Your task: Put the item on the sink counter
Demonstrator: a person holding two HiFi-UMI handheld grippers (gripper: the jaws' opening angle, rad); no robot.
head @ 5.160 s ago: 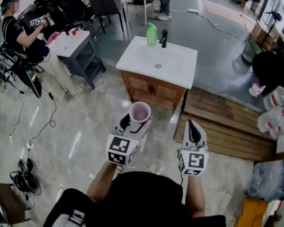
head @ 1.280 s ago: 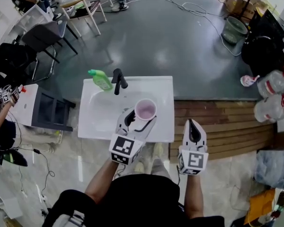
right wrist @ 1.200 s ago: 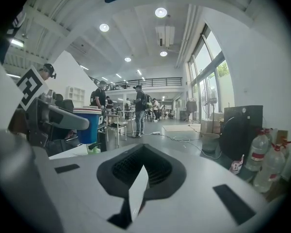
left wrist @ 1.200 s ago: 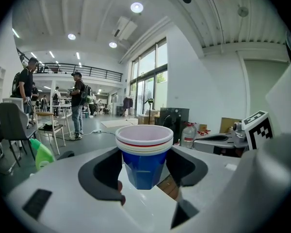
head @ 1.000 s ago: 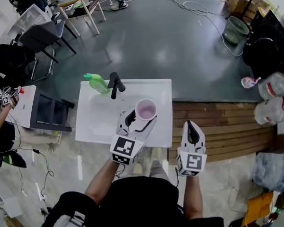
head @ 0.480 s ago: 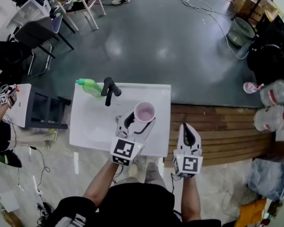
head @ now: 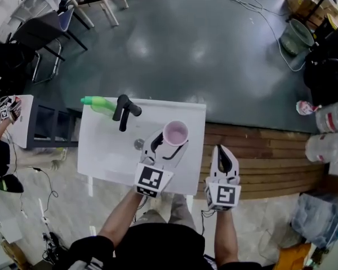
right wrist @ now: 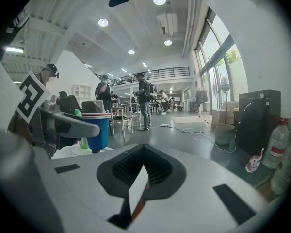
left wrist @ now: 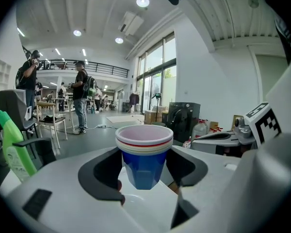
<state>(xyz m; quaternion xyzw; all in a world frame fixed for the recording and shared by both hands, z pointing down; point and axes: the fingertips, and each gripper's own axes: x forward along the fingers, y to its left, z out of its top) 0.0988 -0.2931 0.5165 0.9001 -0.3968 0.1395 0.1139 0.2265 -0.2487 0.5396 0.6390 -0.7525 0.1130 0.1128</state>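
A blue cup (head: 175, 133) with a white, red-lined rim and a pale pink inside stands upright between the jaws of my left gripper (head: 170, 142), which is shut on it. In the left gripper view the cup (left wrist: 144, 161) fills the gap between the jaws. It hangs over the right part of the white sink counter (head: 101, 156), near the black faucet (head: 123, 108) and a lying green bottle (head: 97, 102). My right gripper (head: 222, 153) is shut with nothing in it, just right of the counter's edge. In the right gripper view the cup (right wrist: 96, 130) shows at the left.
A wooden platform (head: 270, 151) runs to the right of the counter, with large plastic bottles (head: 327, 134) at its far end. A small white table (head: 17, 122) stands at the left, chairs at the upper left. A green bucket (head: 297, 37) and cables lie on the dark floor.
Both grippers have come forward and lower over the sink counter, which now lies closer beneath them. The cup stays in the left gripper's jaws; the right gripper stays shut.
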